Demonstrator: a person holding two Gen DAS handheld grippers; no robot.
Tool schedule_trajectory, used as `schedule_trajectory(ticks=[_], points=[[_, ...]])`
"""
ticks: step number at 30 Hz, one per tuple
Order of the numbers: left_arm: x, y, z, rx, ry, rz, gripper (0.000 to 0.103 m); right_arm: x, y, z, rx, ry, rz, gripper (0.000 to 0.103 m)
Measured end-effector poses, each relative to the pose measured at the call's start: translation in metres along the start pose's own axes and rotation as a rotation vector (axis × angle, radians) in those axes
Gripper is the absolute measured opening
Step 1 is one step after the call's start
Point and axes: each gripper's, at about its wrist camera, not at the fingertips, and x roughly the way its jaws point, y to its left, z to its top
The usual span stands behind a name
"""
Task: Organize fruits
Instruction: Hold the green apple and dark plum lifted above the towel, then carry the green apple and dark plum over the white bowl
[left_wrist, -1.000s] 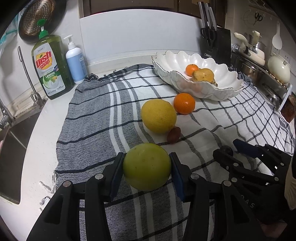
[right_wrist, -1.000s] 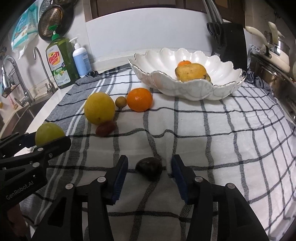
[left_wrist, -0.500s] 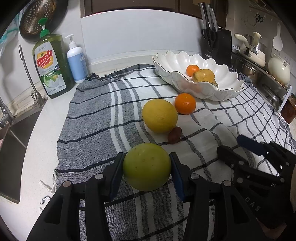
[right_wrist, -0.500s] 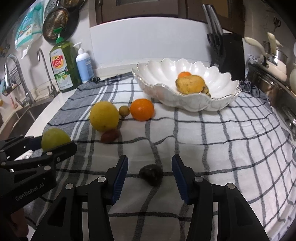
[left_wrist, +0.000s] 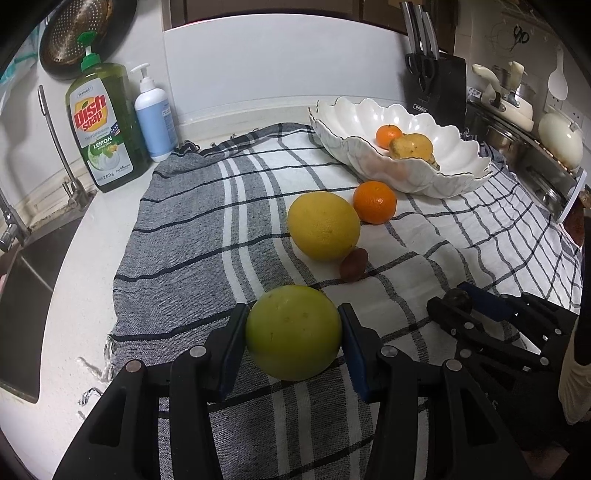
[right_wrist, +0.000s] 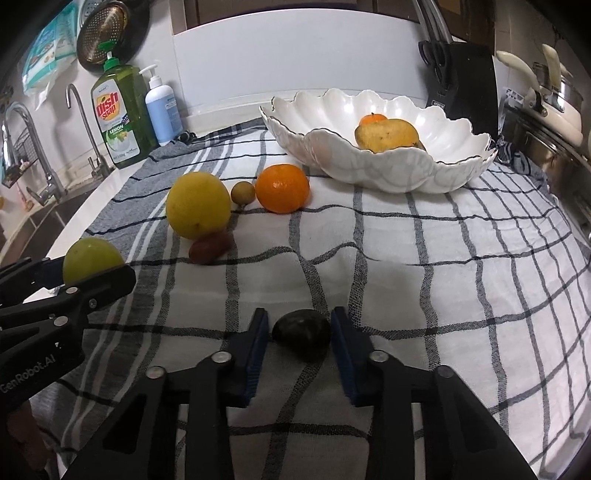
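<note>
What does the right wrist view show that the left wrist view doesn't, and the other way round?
Only the right wrist view: a small round tan fruit between the yellow citrus and the loose orange, and the right gripper closing on the dark fruit from both sides.

Only the left wrist view: both pads of the left gripper pressed on the green fruit.

Both: white scalloped bowl holding a small orange and a yellow-brown fruit, reddish-brown fruit, dish soap bottle, checked cloth.
</note>
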Motion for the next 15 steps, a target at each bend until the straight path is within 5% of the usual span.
schedule_trajectory(ticks=[15], points=[[-0.010, -0.012, 0.015, 0.021, -0.028, -0.012, 0.048, -0.027, -0.010, 0.018, 0.020, -0.061, 0.007, 0.031]])
